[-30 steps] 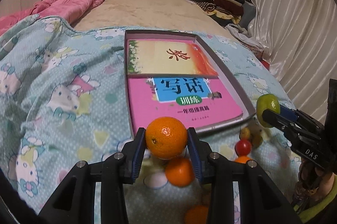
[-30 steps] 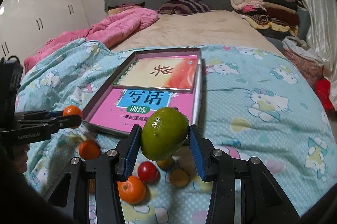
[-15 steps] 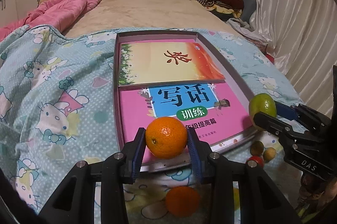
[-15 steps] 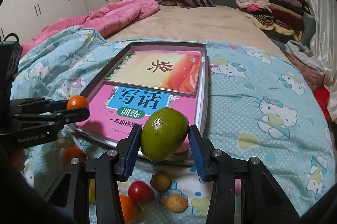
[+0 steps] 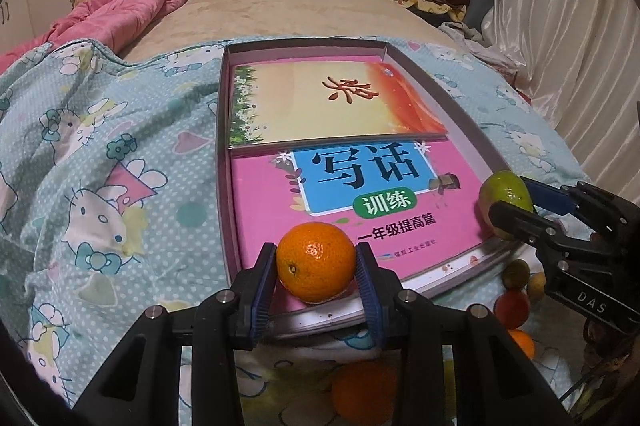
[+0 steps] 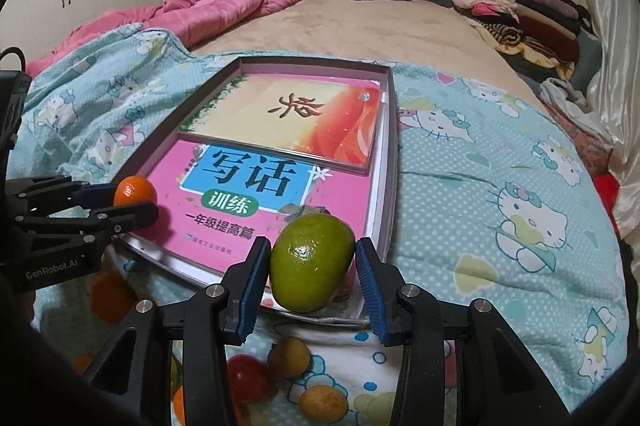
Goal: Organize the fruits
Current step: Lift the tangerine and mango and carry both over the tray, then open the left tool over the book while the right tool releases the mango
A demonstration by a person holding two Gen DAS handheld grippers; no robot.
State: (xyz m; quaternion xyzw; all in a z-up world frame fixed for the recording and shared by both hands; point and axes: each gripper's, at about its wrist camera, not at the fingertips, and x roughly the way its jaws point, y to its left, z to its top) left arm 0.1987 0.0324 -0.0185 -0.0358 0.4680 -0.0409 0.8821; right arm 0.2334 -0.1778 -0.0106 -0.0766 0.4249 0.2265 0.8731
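Gripping: left gripper (image 5: 316,264) clamped on an orange (image 5: 315,261), held over the near edge of the shallow box (image 5: 460,117). Right gripper (image 6: 312,272) clamped on a green citrus fruit (image 6: 312,262), over the box's near right corner. Box contents: pink workbook (image 5: 360,201), with a yellow-orange booklet (image 5: 332,101) lying on its far half. Loose fruit on the Hello Kitty blanket (image 6: 500,185) below the grippers: red fruit (image 6: 246,378), two small tan fruits (image 6: 288,356), another orange (image 5: 364,388).
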